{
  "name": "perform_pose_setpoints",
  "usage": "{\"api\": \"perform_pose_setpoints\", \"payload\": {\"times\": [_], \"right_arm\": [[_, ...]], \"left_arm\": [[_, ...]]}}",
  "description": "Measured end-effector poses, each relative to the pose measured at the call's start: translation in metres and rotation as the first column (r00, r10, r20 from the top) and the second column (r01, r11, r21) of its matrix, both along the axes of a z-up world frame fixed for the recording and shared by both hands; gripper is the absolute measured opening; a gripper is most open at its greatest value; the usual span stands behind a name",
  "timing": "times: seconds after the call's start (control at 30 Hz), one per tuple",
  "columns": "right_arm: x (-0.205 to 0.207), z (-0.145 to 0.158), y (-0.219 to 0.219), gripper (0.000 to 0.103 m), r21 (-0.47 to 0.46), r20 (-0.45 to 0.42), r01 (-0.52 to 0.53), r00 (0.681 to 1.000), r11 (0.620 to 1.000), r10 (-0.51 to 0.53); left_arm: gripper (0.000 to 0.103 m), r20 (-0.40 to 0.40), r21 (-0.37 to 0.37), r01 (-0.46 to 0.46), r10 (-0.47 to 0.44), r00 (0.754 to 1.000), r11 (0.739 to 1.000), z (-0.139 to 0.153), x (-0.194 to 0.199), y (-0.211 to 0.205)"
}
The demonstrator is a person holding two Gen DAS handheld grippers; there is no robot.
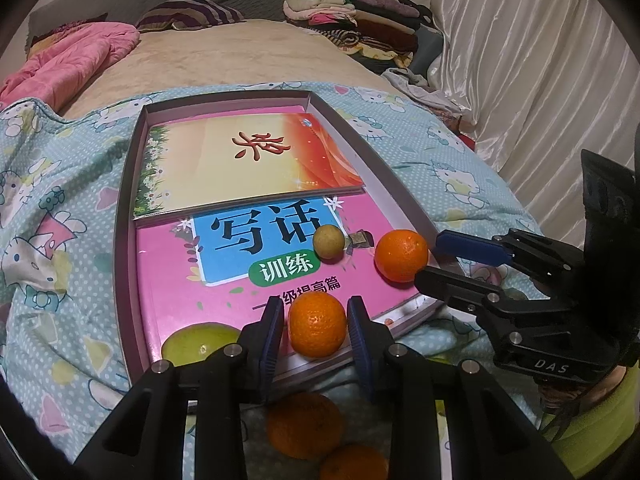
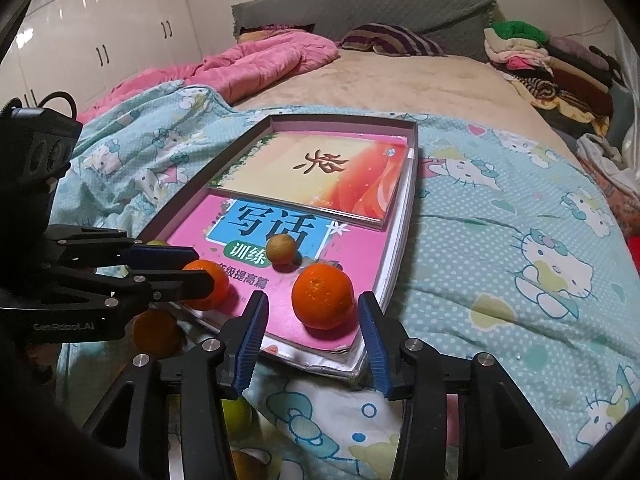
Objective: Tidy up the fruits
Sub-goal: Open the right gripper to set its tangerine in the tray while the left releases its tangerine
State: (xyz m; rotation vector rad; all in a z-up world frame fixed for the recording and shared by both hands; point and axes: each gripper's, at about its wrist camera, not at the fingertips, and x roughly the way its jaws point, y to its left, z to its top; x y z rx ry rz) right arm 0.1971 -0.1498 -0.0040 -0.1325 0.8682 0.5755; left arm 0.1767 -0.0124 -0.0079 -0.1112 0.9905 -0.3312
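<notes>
A shallow box lid [image 1: 132, 184] lay on the bed with two books inside and fruit on the pink book [image 1: 176, 280]. The left gripper [image 1: 316, 324] pinched one orange [image 1: 317, 324] at the near edge, while the right gripper [image 2: 312, 312] stood spread, its pads clear of a second orange [image 2: 322, 295] resting directly ahead between them. Both oranges were round, bright and dimpled, with no long axis

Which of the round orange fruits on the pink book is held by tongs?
The orange fruit at the book's near edge, pinched by the left tongs. The other orange fruit sits free between the open right tongs.
</notes>
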Motion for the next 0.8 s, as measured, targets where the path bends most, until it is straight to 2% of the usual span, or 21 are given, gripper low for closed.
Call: {"api": "perform_pose_setpoints", "payload": {"times": [0.8], "right_arm": [[-0.007, 0.008, -0.011, 0.054, 0.004, 0.038, 0.027, 0.999, 1.000, -0.027]], "left_arm": [[0.049, 0.018, -0.002, -0.009, 0.009, 1.000, 1.000, 0.013, -0.003, 0.003]]}}
